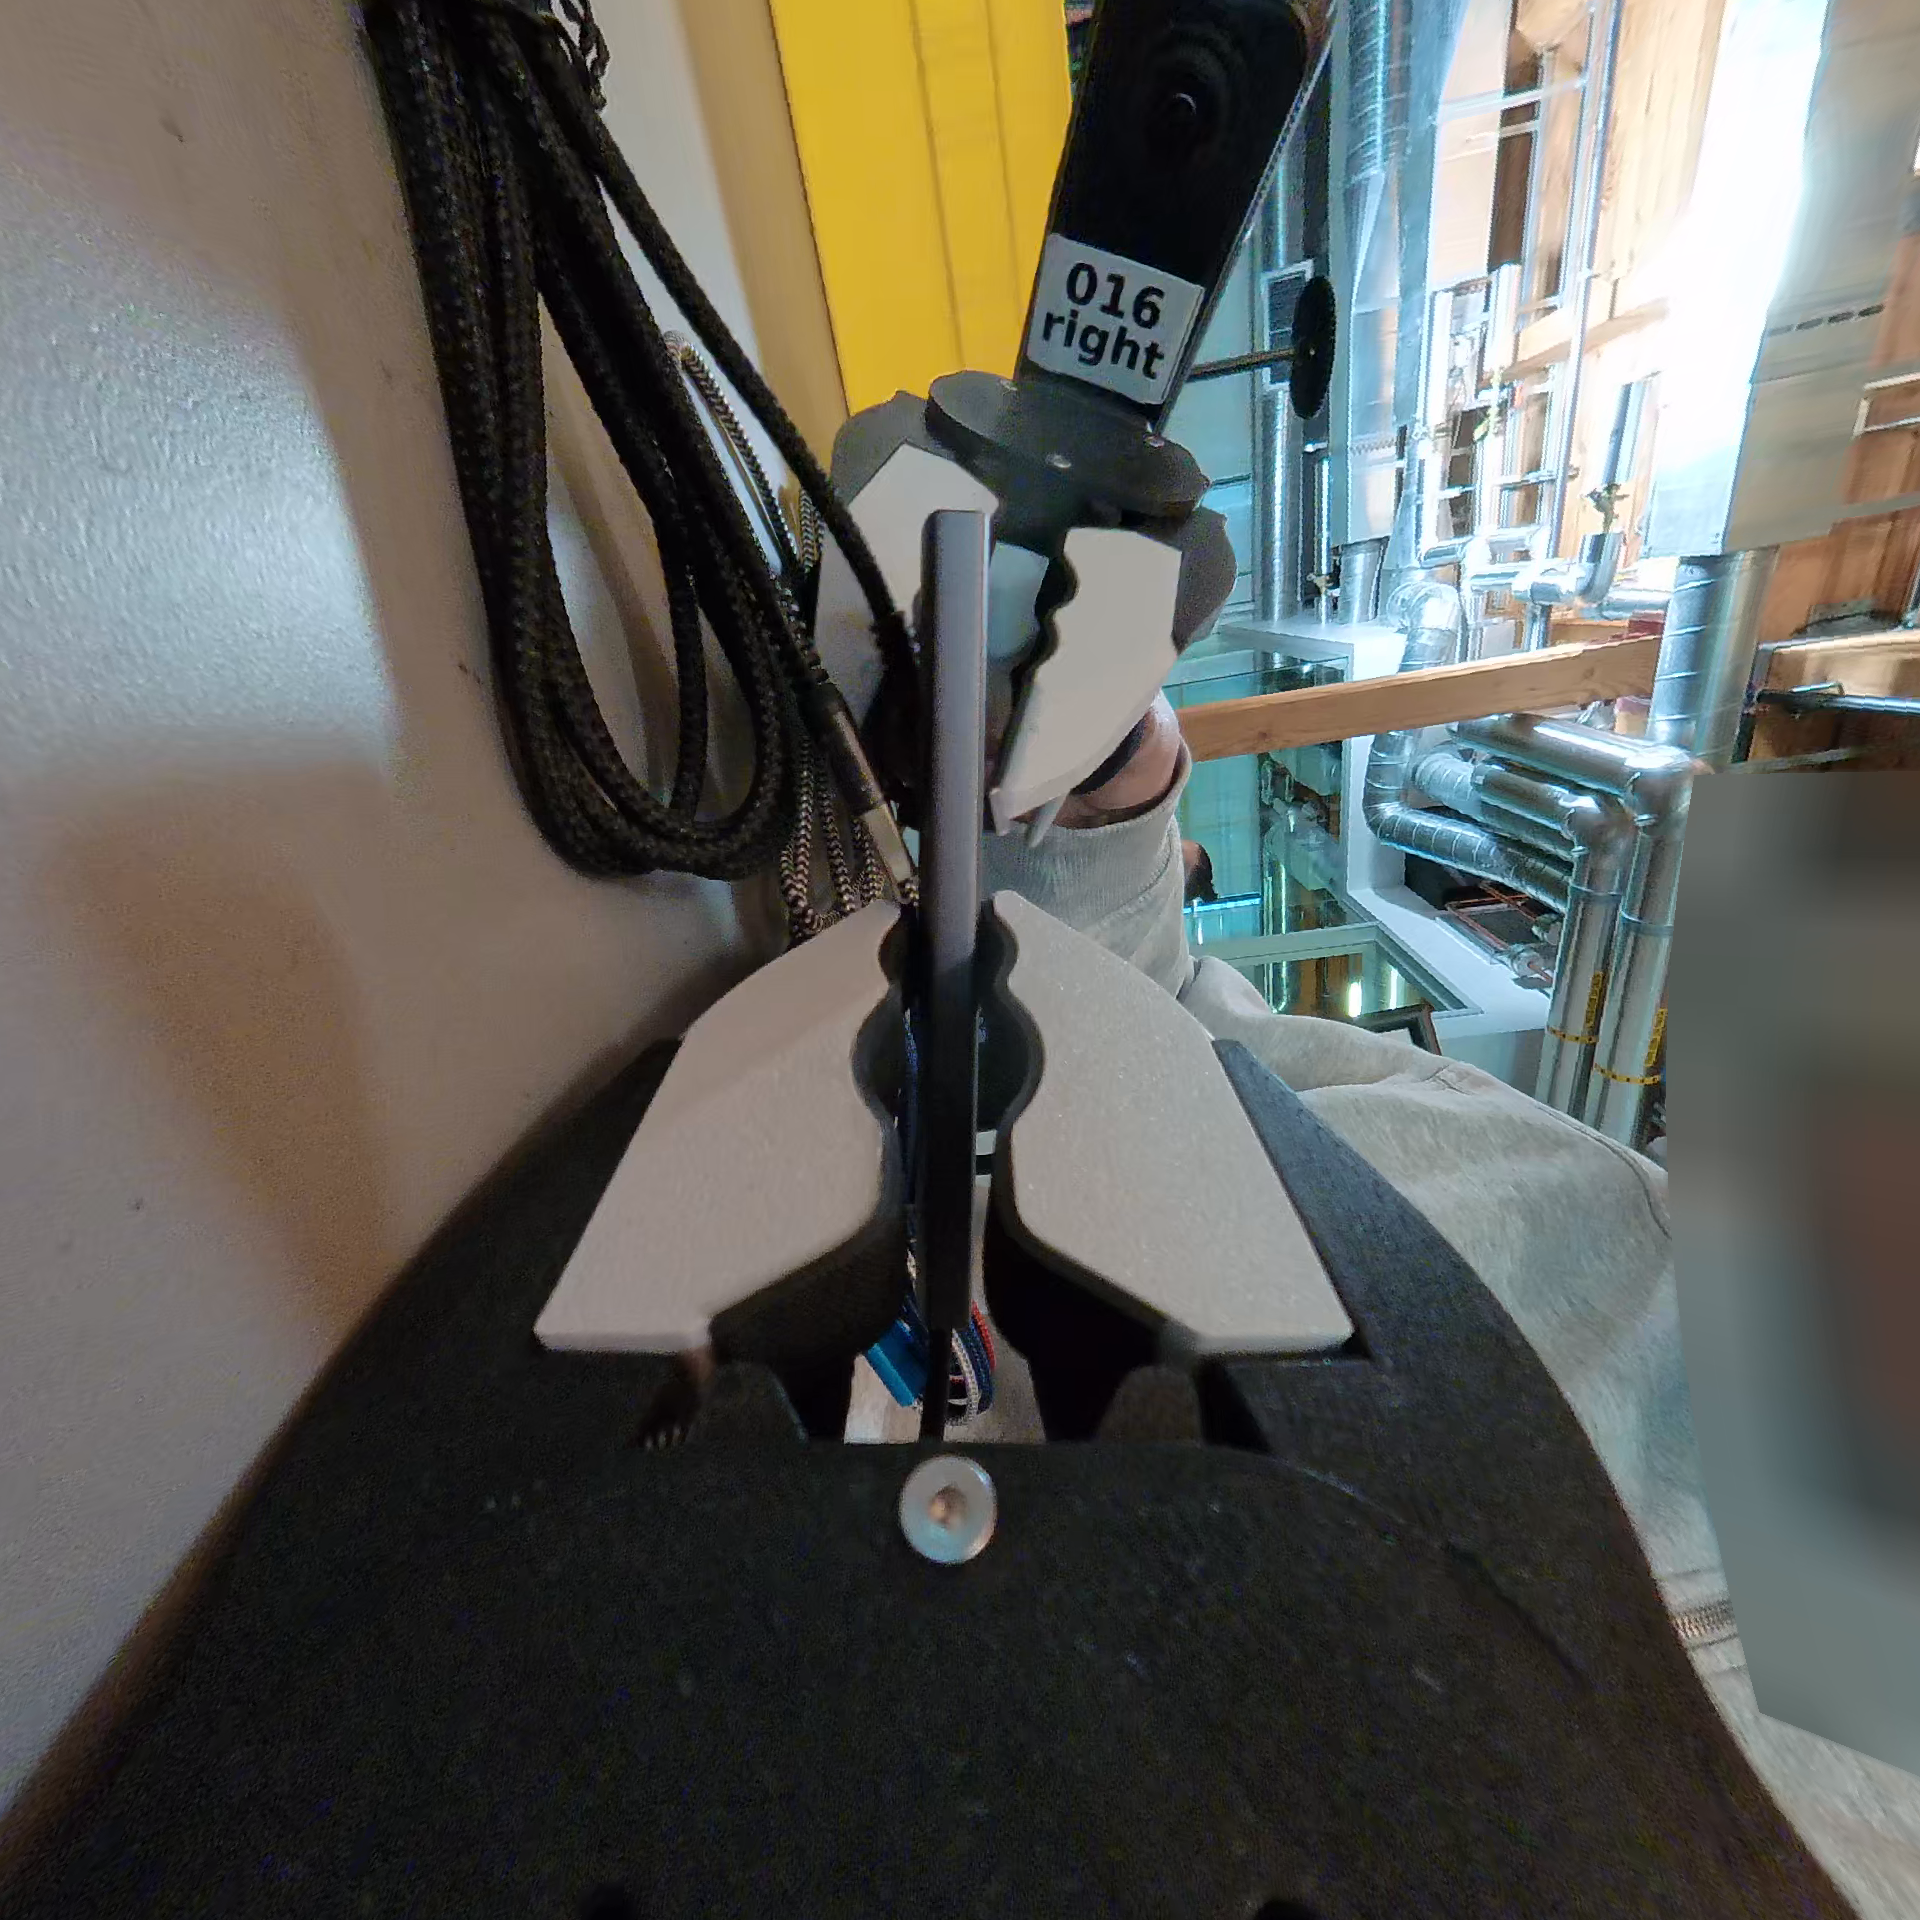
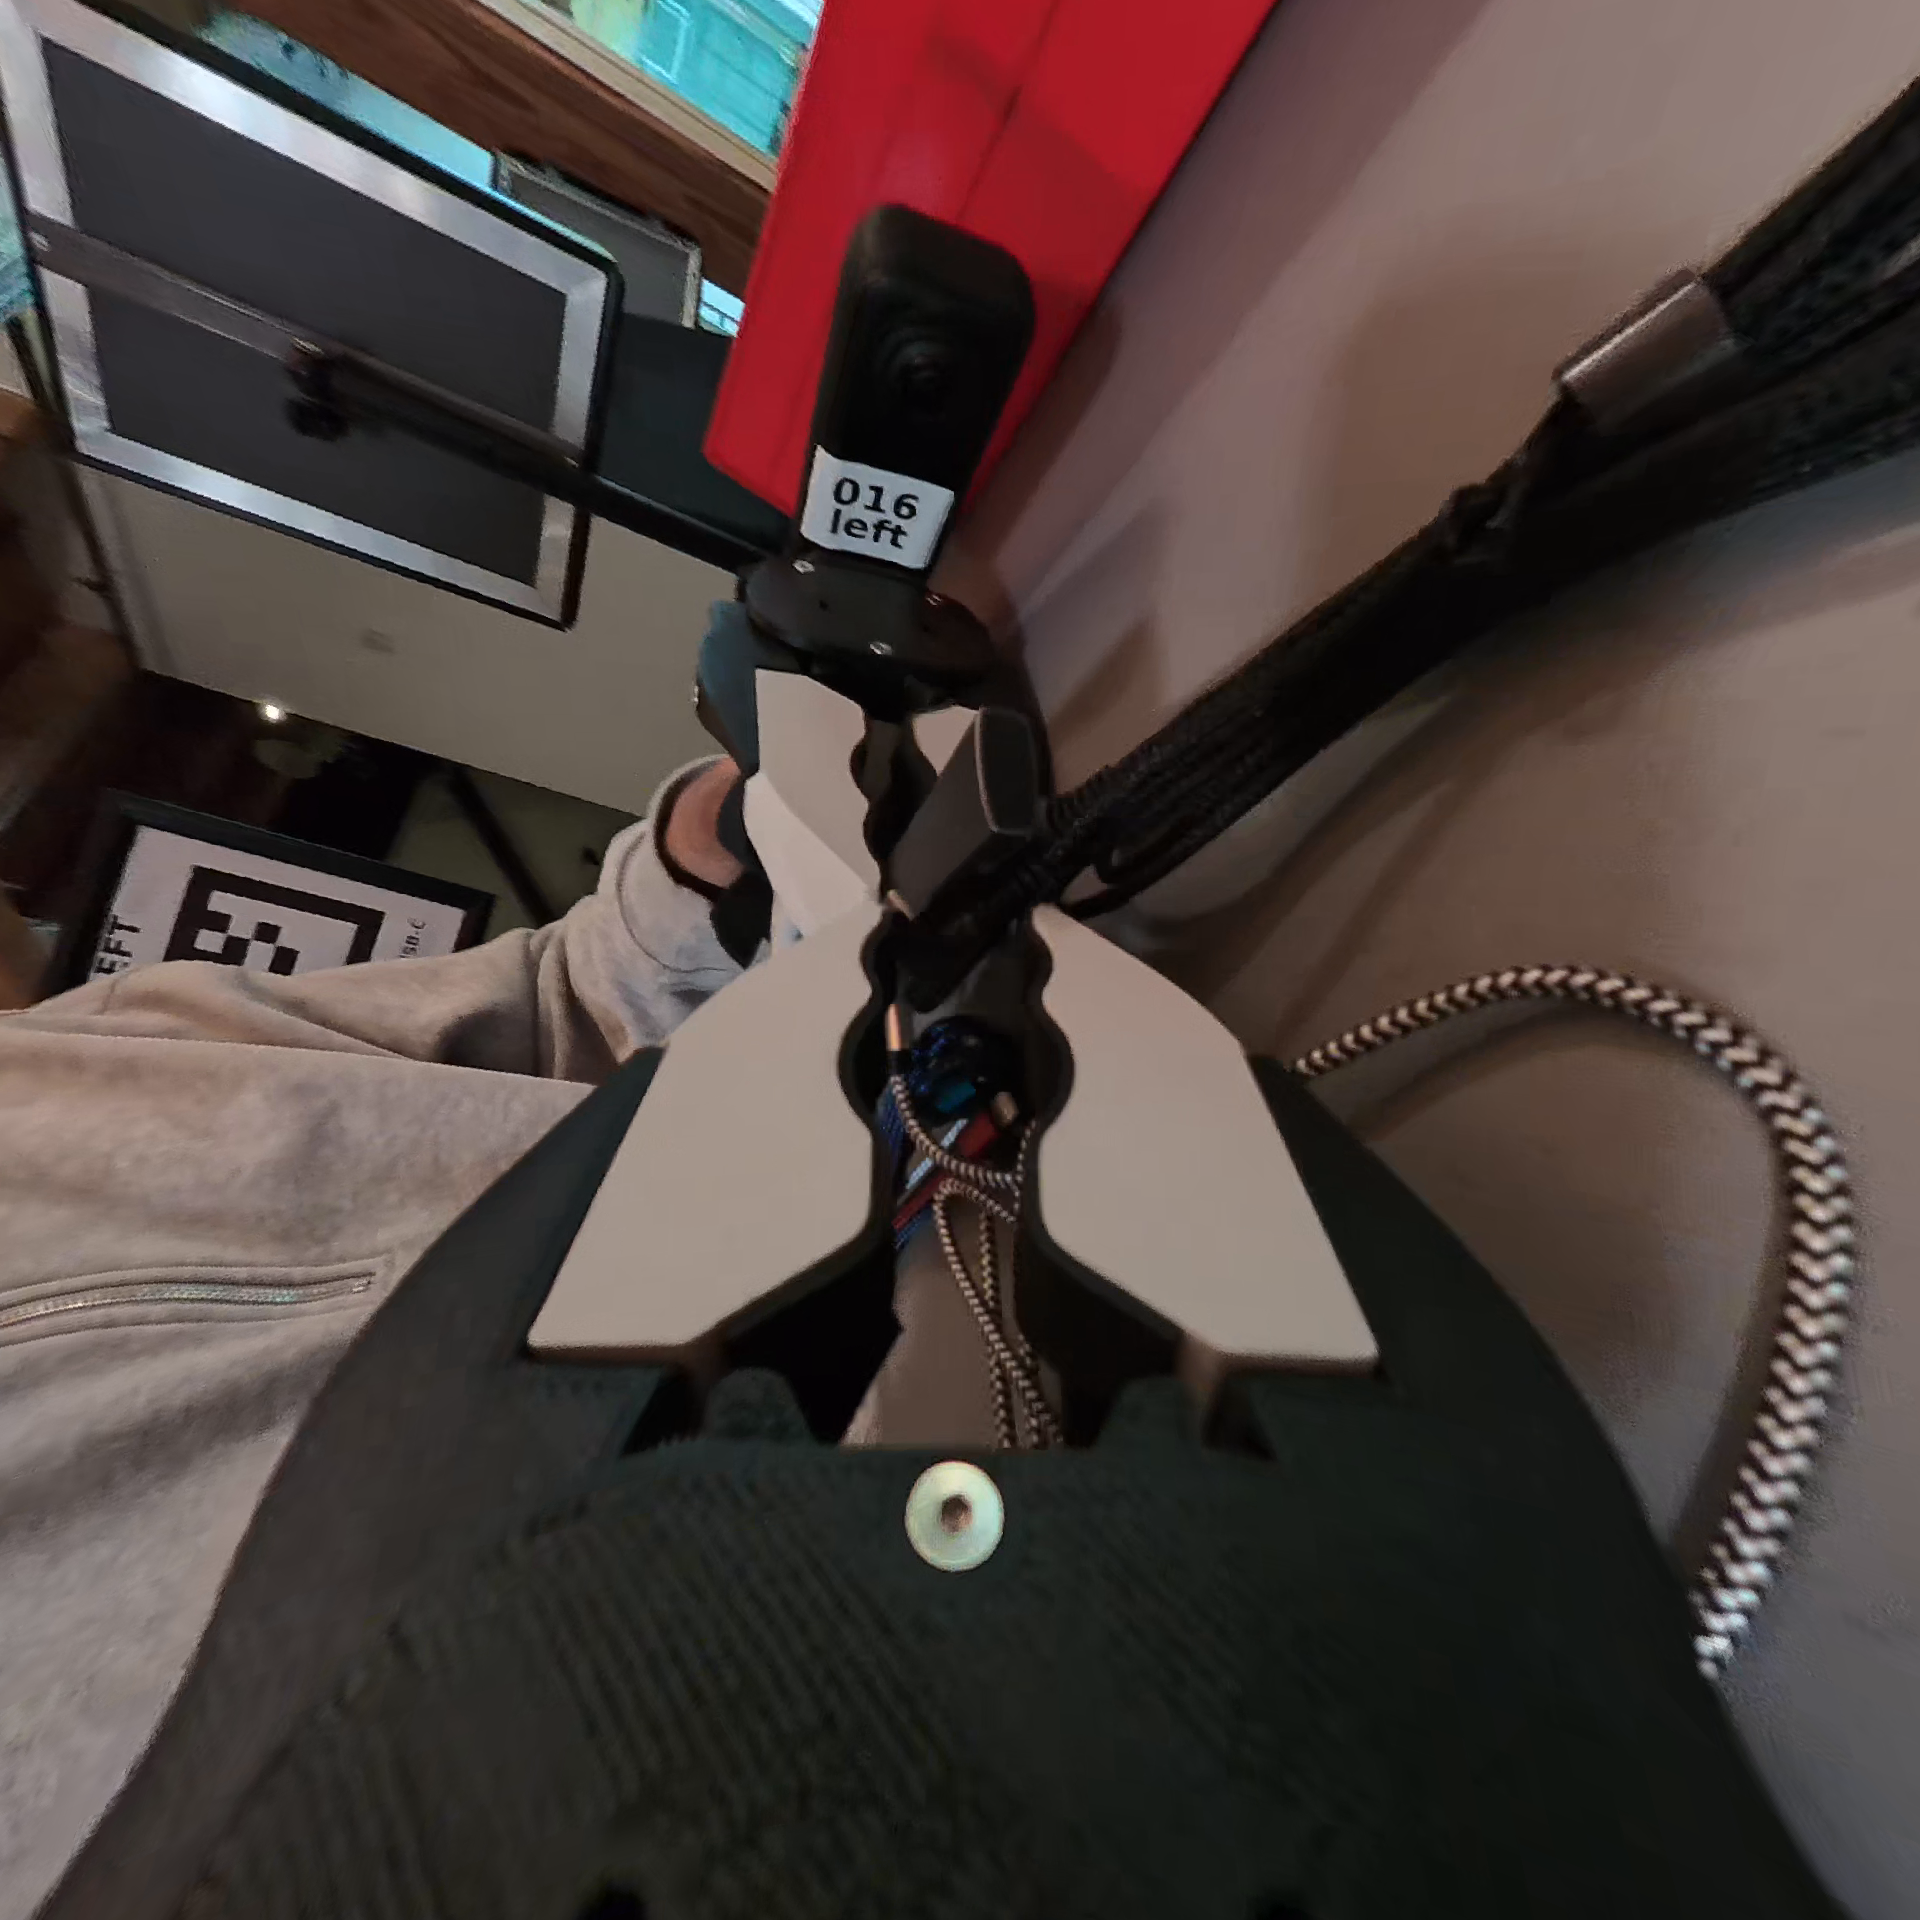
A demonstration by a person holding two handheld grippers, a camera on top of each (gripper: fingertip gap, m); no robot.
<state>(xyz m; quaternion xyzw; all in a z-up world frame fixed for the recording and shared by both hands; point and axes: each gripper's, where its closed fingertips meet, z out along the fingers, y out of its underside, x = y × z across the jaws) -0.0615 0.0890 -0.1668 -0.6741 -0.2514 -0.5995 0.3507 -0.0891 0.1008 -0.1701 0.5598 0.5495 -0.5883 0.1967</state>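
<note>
My left gripper (image 1: 954, 920) is shut on a slim dark grey flat bar (image 1: 954, 675), seen edge-on and standing upright between its pads. My right gripper (image 1: 987, 800) faces it from just behind the bar's upper part, against a bundle of black braided cables (image 1: 623, 623) hanging on the wall. In the right wrist view my right gripper (image 2: 956, 930) is shut on the black braided cable bundle (image 2: 1299, 665) at its lower end. There my left gripper (image 2: 899, 883) holds the dark bar (image 2: 971, 805) right against my right fingertips.
The cables hang from a metal hook (image 2: 1642, 353) on a pale wall (image 1: 208, 623). A black-and-white striped cable (image 2: 1766, 1247) loops on the wall beside them. A yellow panel (image 1: 935, 187), a wooden railing (image 1: 1403, 696) and metal pipes (image 1: 1558, 810) lie beyond. A grey sleeve (image 2: 208, 1143) is at the left. The grippers are tip to tip, or close to it.
</note>
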